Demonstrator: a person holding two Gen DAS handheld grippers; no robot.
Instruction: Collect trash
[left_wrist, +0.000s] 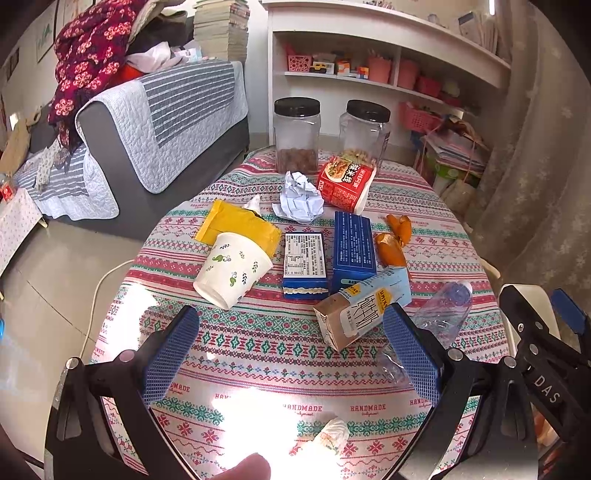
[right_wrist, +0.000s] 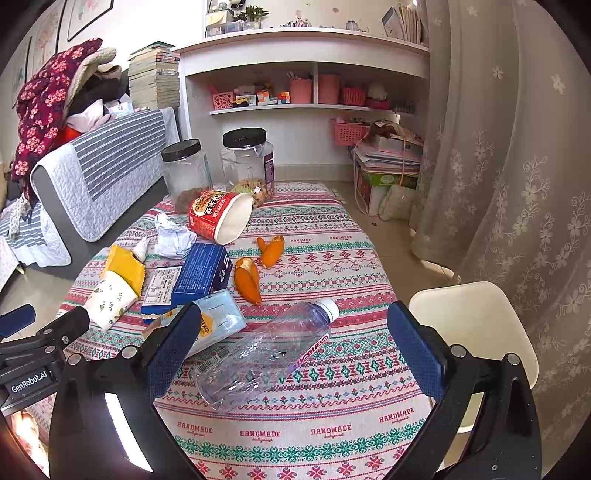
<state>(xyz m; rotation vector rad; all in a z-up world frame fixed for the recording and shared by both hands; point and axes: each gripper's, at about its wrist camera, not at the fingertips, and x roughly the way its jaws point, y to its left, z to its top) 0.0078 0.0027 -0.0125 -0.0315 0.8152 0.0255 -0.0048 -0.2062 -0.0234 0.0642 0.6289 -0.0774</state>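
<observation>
Trash lies on a patterned tablecloth (left_wrist: 258, 343): a tipped paper cup (left_wrist: 232, 269), a yellow wrapper (left_wrist: 236, 225), crumpled paper (left_wrist: 299, 197), a red noodle cup (left_wrist: 345, 184), two blue boxes (left_wrist: 352, 251), orange peels (left_wrist: 391, 247), a milk carton (left_wrist: 364, 306) and a clear plastic bottle (right_wrist: 266, 354). A small wad of tissue (left_wrist: 332, 435) lies near the front edge. My left gripper (left_wrist: 291, 350) is open and empty above the near cloth. My right gripper (right_wrist: 291, 354) is open, its fingers on either side of the bottle, not touching it.
Two black-lidded jars (left_wrist: 297, 136) stand at the table's far edge. A white chair (right_wrist: 476, 332) is at the right, a curtain (right_wrist: 517, 184) behind it. A covered sofa (left_wrist: 155, 125) is at the left, white shelves (left_wrist: 369, 55) at the back.
</observation>
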